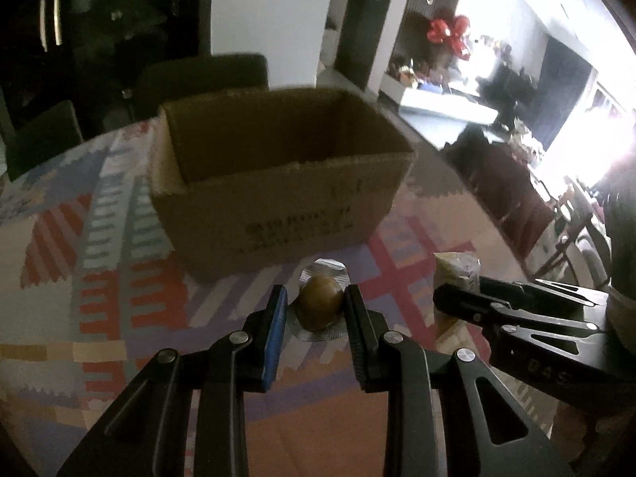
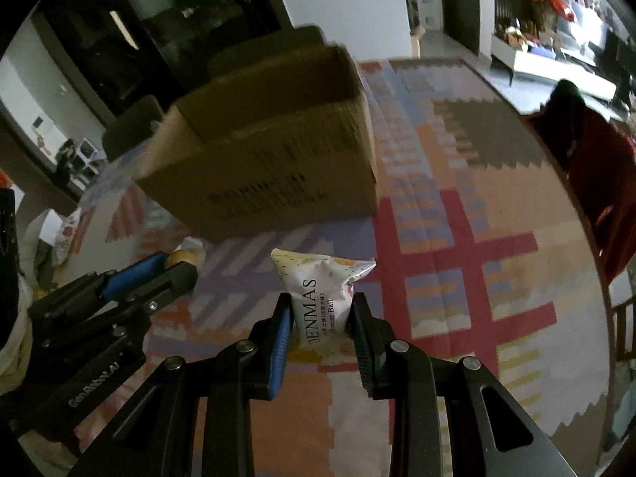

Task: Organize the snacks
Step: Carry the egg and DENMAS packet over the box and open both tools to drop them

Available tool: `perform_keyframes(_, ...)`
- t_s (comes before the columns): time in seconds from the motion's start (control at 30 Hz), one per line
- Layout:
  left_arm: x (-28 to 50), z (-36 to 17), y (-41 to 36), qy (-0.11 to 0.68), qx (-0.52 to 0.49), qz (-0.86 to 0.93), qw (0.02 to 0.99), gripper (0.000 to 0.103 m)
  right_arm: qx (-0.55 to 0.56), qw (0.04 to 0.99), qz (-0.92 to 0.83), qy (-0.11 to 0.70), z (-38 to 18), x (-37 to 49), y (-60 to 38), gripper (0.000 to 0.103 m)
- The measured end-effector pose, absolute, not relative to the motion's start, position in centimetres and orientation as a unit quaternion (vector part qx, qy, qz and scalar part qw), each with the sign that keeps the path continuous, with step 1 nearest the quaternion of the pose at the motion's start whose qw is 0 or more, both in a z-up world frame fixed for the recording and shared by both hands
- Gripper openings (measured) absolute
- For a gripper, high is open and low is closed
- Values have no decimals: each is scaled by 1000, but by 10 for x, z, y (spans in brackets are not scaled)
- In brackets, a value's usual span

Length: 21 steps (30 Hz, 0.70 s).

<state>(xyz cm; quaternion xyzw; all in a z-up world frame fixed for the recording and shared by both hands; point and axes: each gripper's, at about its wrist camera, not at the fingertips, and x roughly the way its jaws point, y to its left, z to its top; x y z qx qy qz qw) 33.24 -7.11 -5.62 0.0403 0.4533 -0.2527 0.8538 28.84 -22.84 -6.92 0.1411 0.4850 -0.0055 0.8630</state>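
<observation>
An open cardboard box (image 1: 278,183) stands on the patterned tablecloth ahead of both grippers; it also shows in the right wrist view (image 2: 270,151). My left gripper (image 1: 316,302) is shut on a brown round snack in a clear silver-edged wrapper (image 1: 320,306), held just in front of the box. My right gripper (image 2: 320,310) is shut on a white DENMAS cheese ball packet (image 2: 324,302), held above the cloth. In the left wrist view the right gripper (image 1: 461,298) and its packet (image 1: 457,270) sit to the right. In the right wrist view the left gripper (image 2: 175,266) sits to the left.
The table wears a colourful patchwork cloth (image 2: 457,238). Dark chairs (image 1: 198,79) stand behind the box. A dark red chair (image 2: 596,183) is beyond the table's right edge. A white counter with clutter (image 1: 445,99) is far back.
</observation>
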Motion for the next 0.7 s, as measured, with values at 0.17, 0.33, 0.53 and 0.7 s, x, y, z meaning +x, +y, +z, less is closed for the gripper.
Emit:
perform_keyframes(0.17,328,-25,-62,425,29,-253,869,29,131,881,11,455,-38,289,-223,30)
perform_keyframes(0.33,329,2,-58,397,34,-241,885,29,115,896,21,427,-12,295,-221,30)
perform_keyframes(0.53,339,23,-57,381,34,-231,895,29,99,907,40,407,13,312,-220,30)
perform_keyframes(0.7,358,33,-56,378,32,-221,898,29,83,914,48,394,27,331,-217,30)
